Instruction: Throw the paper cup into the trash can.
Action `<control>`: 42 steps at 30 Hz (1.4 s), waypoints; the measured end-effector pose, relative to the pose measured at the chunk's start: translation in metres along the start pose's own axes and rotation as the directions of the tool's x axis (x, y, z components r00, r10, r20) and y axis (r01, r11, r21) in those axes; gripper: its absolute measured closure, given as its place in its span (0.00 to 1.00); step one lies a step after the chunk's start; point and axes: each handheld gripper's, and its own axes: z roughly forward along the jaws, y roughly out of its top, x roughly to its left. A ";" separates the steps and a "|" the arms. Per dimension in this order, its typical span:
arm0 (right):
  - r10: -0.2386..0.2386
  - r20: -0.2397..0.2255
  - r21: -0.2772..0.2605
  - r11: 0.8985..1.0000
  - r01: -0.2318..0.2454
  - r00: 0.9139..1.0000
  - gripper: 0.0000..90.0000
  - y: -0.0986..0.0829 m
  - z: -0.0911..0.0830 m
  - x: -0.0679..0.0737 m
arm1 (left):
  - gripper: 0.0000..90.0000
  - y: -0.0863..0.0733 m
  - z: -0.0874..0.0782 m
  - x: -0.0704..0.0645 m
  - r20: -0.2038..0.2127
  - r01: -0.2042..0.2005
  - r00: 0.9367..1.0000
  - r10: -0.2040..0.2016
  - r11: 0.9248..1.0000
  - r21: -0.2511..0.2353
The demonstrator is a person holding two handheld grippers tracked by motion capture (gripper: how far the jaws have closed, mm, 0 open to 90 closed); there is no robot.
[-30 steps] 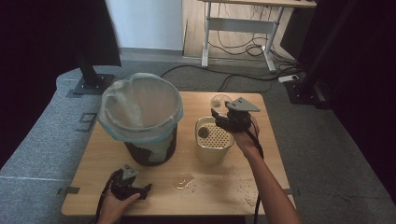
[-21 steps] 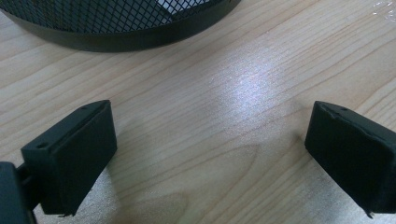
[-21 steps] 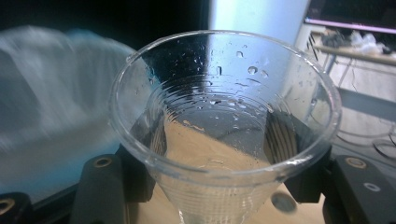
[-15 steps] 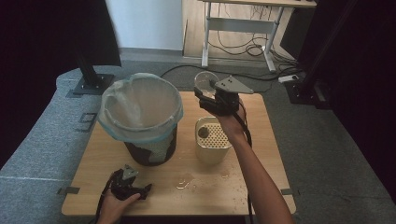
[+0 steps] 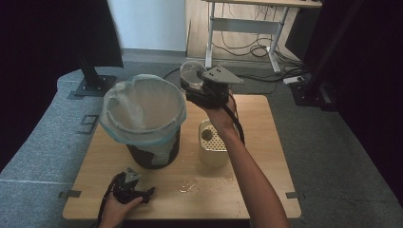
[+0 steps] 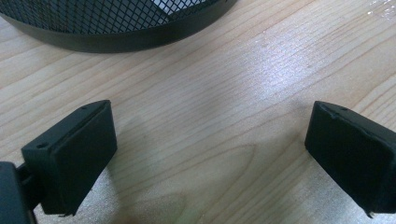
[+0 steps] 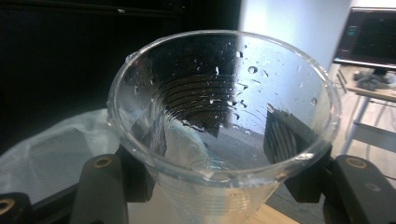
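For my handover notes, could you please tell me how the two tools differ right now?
The right tool is raised beside the lined bin and shut on a clear plastic cup; the left tool sits low over the wooden table, open and holding nothing. Both have black jaws.

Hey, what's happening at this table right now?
A person works with two handheld grippers. The right gripper is shut on a clear plastic cup, wet with droplets, and holds it in the air beside the rim of the bag-lined bin. The left gripper rests open on the wooden table. A perforated cream container stands beside the bin.
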 end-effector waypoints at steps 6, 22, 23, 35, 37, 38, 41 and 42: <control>0.026 -0.052 0.003 1.000 -0.026 0.998 0.42 0.003 0.017 0.015 | 0.02 0.000 0.000 0.000 0.002 -0.003 1.000 0.003 1.000 0.000; 0.056 -0.178 0.052 0.998 -0.048 0.982 0.41 0.000 0.071 0.066 | 0.02 0.000 0.000 -0.001 0.007 -0.006 1.000 0.006 1.000 0.000; 0.058 -0.182 0.053 0.997 -0.050 0.982 0.40 0.000 0.073 0.068 | 0.02 0.000 0.000 -0.001 0.008 -0.007 1.000 0.007 1.000 0.000; 0.062 -0.213 0.154 0.988 -0.029 0.975 0.15 -0.011 0.075 0.066 | 0.02 0.000 0.000 -0.001 0.010 -0.009 1.000 0.009 1.000 0.000; 0.057 -0.196 0.147 0.989 -0.028 0.979 0.17 -0.013 0.069 0.060 | 0.02 0.000 0.000 -0.001 0.010 -0.009 1.000 0.009 1.000 0.000; 0.051 -0.186 0.140 0.990 -0.025 0.981 0.17 -0.015 0.065 0.056 | 0.02 0.000 0.000 -0.001 0.010 -0.009 1.000 0.009 1.000 0.000; 0.028 -0.167 0.119 0.993 -0.008 0.986 0.19 -0.017 0.050 0.047 | 0.02 0.000 0.000 -0.001 0.010 -0.010 1.000 0.010 1.000 0.000; 0.018 -0.159 0.100 0.995 -0.002 0.987 0.21 -0.018 0.040 0.042 | 0.02 0.000 0.000 -0.001 0.010 -0.010 1.000 0.010 1.000 0.000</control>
